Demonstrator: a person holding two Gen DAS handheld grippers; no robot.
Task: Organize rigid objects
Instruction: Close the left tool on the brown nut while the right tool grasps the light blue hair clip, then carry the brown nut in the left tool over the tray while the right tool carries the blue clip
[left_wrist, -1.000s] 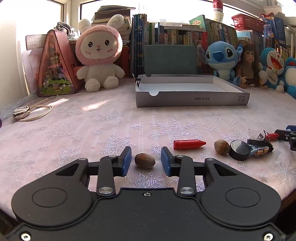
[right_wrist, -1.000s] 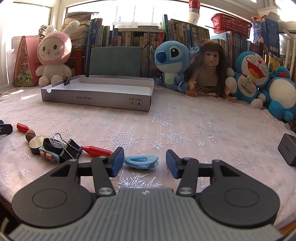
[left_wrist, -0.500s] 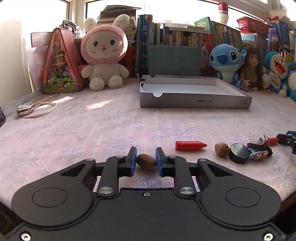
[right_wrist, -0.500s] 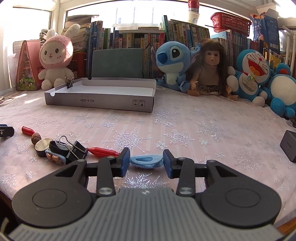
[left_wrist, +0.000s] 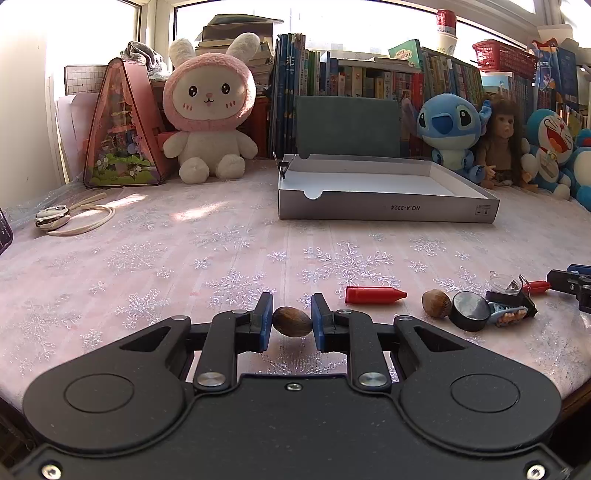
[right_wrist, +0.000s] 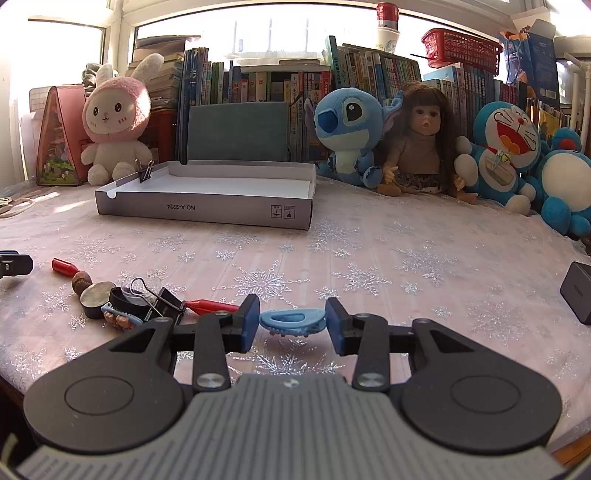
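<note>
Both grippers clamped, likely for the carry to the box (left_wrist: 388, 212): left gripper (left_wrist: 292, 322) pinches nut (left_wrist: 292, 322), right gripper (right_wrist: 291, 320) pinches blue clip (right_wrist: 291, 320), each well short of box, just above cloth.

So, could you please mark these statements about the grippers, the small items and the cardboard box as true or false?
1. The left gripper is shut on a brown nut. True.
2. The right gripper holds a red crayon. False: a blue hair clip sits between its pads.
3. A binder clip is clipped onto the grey box's rim. True.
4. The red crayon lies inside the box. False: it lies on the tablecloth, right of the left gripper.
5. The pink bunny plush sits right of the box. False: it sits to the left.
</note>
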